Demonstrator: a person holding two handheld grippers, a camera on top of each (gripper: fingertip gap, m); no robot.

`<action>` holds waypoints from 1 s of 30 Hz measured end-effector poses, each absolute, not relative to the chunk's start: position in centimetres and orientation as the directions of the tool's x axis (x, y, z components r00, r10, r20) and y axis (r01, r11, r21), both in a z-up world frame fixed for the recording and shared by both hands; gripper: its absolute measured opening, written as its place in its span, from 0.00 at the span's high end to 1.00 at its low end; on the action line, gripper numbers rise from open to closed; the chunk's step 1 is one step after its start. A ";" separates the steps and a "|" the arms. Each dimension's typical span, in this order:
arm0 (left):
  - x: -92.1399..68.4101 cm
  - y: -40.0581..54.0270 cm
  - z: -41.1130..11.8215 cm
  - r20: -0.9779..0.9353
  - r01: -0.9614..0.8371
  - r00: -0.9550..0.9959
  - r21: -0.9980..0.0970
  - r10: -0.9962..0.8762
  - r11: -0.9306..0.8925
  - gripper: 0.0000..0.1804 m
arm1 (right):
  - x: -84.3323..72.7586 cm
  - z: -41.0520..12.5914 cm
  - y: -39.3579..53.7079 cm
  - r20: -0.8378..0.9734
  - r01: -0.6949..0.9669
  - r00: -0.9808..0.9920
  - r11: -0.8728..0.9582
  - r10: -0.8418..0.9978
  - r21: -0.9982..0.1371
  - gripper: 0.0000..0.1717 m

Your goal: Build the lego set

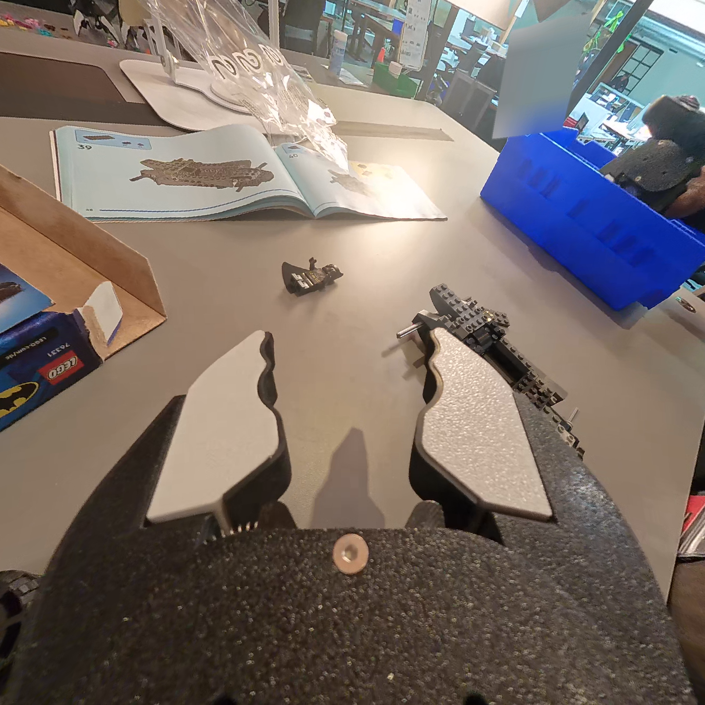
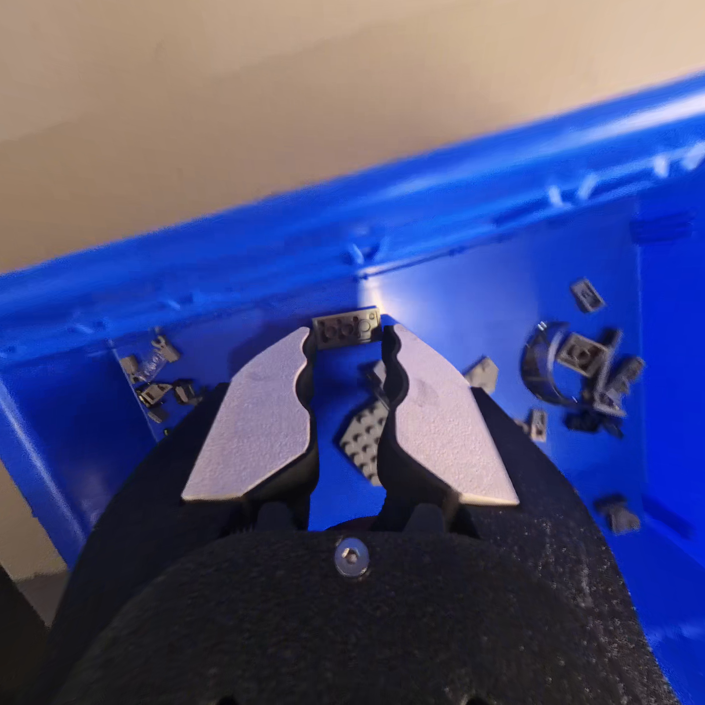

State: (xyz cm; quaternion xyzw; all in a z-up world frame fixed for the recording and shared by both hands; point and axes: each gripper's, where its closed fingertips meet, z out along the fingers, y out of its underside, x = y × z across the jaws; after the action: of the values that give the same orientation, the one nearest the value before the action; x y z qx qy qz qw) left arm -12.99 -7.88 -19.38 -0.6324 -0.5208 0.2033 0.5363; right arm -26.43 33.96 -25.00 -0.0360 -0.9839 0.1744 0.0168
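While the left claw [image 1: 345,339] hangs wide open over the bare grey desk [image 1: 343,244] with nothing between its fingers, its right-hand fingertip [image 1: 438,343] lies just in front of a dark grey and black toy-brick model [image 1: 477,324] with a thin metal axle sticking out of its side; whether they touch I cannot tell. A small black caped minifigure [image 1: 311,275] lies on its back ahead of the open fingers, well apart from them. Farther off sit an open pale-blue instruction booklet [image 1: 213,175], a crumpled clear plastic bag [image 1: 267,76], a torn cardboard box [image 1: 57,305] at the left, and a blue plastic bin [image 1: 572,217] at the right.

Inside that blue plastic bin [image 2: 496,305], the right claw [image 2: 347,332] is clenched on a flat grey rectangular brick plate [image 2: 347,328], underside facing the camera, pinched at the very fingertips. Loose grey pieces [image 2: 583,366] lie scattered on the bin floor around it, including a studded wedge plate [image 2: 362,435] beneath the fingers.
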 end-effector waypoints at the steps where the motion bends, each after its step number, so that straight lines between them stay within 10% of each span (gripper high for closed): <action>1: -13.0 -7.9 -19.3 0.302 0.436 0.376 -0.892 0.876 0.121 0.58 | -26.7 -24.1 34.3 0.047 0.091 -0.992 0.925 0.117 -0.369 0.81; 11: -13.0 -8.0 -19.3 0.301 0.435 0.373 -0.892 0.878 0.122 0.58 | -20.8 -7.3 27.4 0.111 0.075 -0.966 0.661 0.234 -0.746 0.80; 30: -12.5 -9.2 -17.9 0.315 0.345 0.347 -0.919 0.883 0.193 0.58 | -12.0 -16.5 17.5 -0.063 0.247 -0.952 0.629 0.300 -0.737 0.73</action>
State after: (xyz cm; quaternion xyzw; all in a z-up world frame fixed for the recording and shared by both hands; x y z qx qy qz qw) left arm -12.50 -9.16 -17.86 -0.5900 -0.5206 0.2360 0.5703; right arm -12.02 17.48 -16.49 -0.1518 -0.9020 0.4029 0.0330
